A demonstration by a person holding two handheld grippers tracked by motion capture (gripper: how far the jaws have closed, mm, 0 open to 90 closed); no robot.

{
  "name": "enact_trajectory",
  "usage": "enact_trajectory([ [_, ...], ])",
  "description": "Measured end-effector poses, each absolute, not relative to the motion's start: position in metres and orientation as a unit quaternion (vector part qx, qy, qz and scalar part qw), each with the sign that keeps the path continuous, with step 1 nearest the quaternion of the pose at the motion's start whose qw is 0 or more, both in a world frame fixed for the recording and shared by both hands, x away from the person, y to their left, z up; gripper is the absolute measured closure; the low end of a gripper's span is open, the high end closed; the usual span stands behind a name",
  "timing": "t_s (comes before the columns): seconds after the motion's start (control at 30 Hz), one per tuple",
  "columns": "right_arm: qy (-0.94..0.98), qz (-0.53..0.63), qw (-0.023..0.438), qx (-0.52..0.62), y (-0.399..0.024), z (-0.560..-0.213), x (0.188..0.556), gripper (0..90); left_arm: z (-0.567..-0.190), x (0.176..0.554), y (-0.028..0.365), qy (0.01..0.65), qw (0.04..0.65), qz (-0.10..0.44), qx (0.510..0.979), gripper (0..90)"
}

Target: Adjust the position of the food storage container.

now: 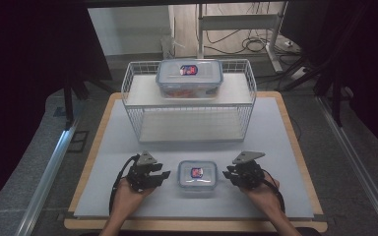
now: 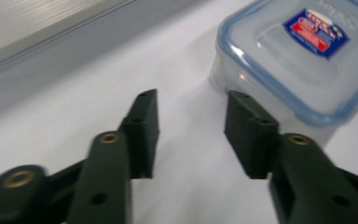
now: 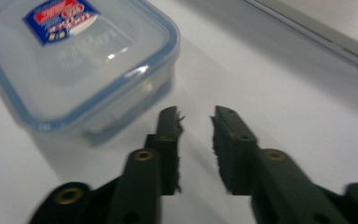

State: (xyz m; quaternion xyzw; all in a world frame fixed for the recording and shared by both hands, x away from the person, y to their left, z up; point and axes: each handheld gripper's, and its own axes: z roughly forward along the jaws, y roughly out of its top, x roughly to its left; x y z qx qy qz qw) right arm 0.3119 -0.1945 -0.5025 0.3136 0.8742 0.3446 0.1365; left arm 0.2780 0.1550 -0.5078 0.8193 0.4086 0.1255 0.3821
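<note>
though blurred, red-blue label point(image 2: 315, 32) unreadable

The right gripper point(image 3: 196, 122) rises from the bottom of the frame, its two black jaws standing apart with nothing between them. A clear lidded container point(image 3: 74, 65) with a blue seal and a red-and-blue label sits at upper left on the white table point(image 3: 279, 88), just beside the left jaw's tip.

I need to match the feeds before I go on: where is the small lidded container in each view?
High view: small container low centre, on the table between the two grippers.
Left gripper view: upper right, just beyond the open jaws.
Right gripper view: upper left, left of the open jaws.
Shared landmark: the red and blue label on its lid.
</note>
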Motion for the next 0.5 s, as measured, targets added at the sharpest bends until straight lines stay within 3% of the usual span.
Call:
enact_trajectory([
  [0.17, 0.875, 0.346, 0.14, 0.309, -0.203, -0.5, 0.307, 44.6, -0.509, 0.267, 0.165, 0.41, 0.393, 0.138, 0.811, 31.7],
  [0.33, 0.881, 0.345, 0.125, 0.298, -0.208, -0.503, 0.306, 31.4, -0.514, 0.261, 0.176, 0.418, 0.408, 0.115, 0.803, 5.5],
  [0.5, 0.882, 0.347, 0.123, 0.296, -0.212, -0.504, 0.31, 24.5, -0.516, 0.26, 0.175, 0.409, 0.402, 0.12, 0.81, 4.8],
])
